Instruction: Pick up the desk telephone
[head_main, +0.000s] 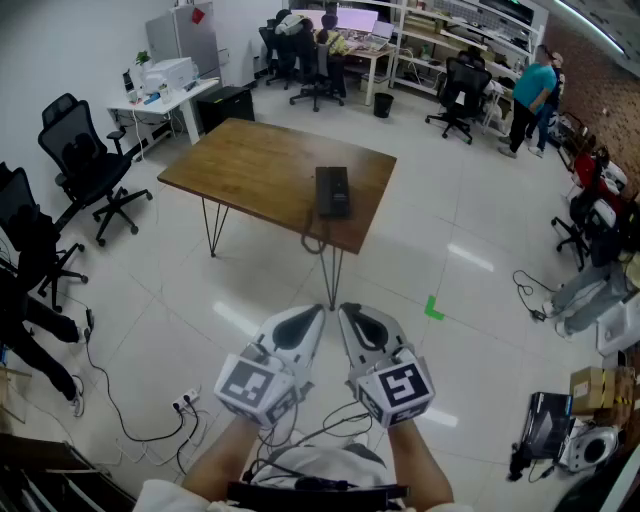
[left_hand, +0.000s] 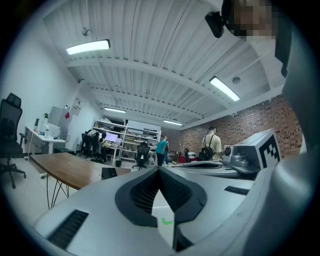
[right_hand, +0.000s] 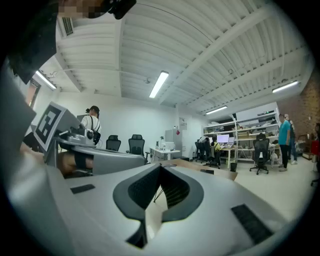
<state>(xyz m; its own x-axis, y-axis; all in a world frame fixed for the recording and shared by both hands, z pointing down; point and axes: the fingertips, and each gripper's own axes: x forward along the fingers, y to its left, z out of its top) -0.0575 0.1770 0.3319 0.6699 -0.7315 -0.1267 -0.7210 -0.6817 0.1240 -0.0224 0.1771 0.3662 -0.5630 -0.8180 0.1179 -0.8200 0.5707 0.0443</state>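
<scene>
A black desk telephone (head_main: 333, 190) lies near the front right edge of a wooden table (head_main: 260, 165), its cord (head_main: 314, 243) dangling over the edge. My left gripper (head_main: 318, 315) and right gripper (head_main: 345, 313) are held side by side well short of the table, over the floor, both shut with nothing in them. In the left gripper view the jaws (left_hand: 159, 171) meet at their tips, and the telephone (left_hand: 109, 173) shows small beyond them on the table (left_hand: 60, 167). In the right gripper view the jaws (right_hand: 160, 167) are likewise closed, with the table (right_hand: 200, 167) behind.
Black office chairs (head_main: 88, 170) stand left of the table. A power strip and cables (head_main: 185, 405) lie on the floor at the left. Boxes and gear (head_main: 590, 400) sit at the right. People (head_main: 530, 95) stand by desks and shelves at the back. A green tape mark (head_main: 433, 308) is on the floor.
</scene>
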